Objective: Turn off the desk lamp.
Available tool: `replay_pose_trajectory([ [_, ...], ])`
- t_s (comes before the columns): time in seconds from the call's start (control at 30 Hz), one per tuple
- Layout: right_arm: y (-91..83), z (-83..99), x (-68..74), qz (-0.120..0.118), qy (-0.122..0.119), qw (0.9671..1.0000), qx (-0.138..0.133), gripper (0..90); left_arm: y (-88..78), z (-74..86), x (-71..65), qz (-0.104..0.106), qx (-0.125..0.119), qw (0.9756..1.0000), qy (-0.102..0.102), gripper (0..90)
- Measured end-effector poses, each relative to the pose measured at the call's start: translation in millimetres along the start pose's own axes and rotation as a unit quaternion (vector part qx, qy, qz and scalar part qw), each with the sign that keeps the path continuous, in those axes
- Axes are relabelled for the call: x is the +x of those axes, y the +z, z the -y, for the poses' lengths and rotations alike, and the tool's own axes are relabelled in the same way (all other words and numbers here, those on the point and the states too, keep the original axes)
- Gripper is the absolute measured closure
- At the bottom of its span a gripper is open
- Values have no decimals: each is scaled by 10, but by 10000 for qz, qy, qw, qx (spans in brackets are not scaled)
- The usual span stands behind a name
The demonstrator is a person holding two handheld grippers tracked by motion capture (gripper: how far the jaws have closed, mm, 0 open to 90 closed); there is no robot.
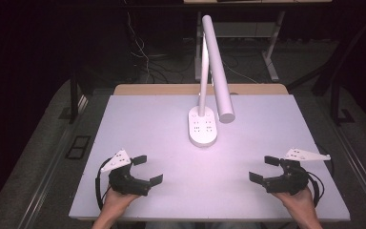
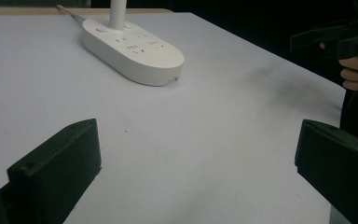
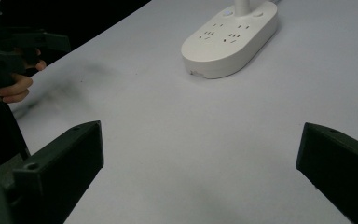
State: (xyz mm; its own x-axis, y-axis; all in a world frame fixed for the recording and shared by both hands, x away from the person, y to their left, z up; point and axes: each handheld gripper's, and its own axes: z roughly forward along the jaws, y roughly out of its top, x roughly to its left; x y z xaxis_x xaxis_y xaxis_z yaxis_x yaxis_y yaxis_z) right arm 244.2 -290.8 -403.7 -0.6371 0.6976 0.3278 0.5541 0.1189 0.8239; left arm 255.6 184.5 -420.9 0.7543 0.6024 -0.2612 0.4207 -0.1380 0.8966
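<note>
Counting two grippers (image 1: 143, 168) (image 1: 265, 168) (one lamp (image 1: 203, 129))

White table (image 1: 138, 129) (desk lamp (image 1: 203, 130) centred)

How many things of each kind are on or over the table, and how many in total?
White desk lamp with sockets in its base: 1
Black grippers, left gripper and right gripper, both open, holding nothing: 2
Total: 3

My claws' jaws look like matt black plastic; the lamp (image 1: 203, 126) smooth white plastic; the table (image 1: 147, 124) matt.
</note>
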Motion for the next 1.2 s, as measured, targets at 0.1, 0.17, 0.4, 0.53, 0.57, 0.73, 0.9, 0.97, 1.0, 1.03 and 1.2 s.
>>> replay_pose_trajectory([
  [0.1,10,3,3,-51,-6,10000,44,6,1,0,4,-21,4,10000,7,0],
  [0.17,22,13,8,-72,11,9999,100,6,1,-2,2,-21,-9,10000,9,0],
  [0.4,19,17,1,-107,63,9998,123,7,11,-2,-5,2,-15,10000,18,0],
  [0.53,12,22,-14,-109,80,9998,120,7,14,-3,-5,-8,-8,10000,48,0],
  [0.57,10,23,-15,-110,92,9998,129,7,21,-4,-7,-4,-1,10000,59,0],
  [0.73,6,30,-31,-92,126,9997,180,7,29,-6,-12,16,16,10000,71,0],
  [0.9,7,25,-47,-65,143,9996,237,7,24,-3,-13,19,11,10000,72,0],
  [0.97,10,25,-52,-59,121,9996,246,7,23,-2,-13,20,7,10000,72,0],
  [1.0,12,22,-53,-71,130,9994,306,7,20,-2,-13,19,10,10000,75,0],
  [1.03,13,18,-51,-59,131,9994,321,7,18,-1,-15,11,5,10000,57,0],
  [1.2,13,-1,-63,-51,123,9993,352,7,9,1,-18,-12,-2,10000,50,0],
])
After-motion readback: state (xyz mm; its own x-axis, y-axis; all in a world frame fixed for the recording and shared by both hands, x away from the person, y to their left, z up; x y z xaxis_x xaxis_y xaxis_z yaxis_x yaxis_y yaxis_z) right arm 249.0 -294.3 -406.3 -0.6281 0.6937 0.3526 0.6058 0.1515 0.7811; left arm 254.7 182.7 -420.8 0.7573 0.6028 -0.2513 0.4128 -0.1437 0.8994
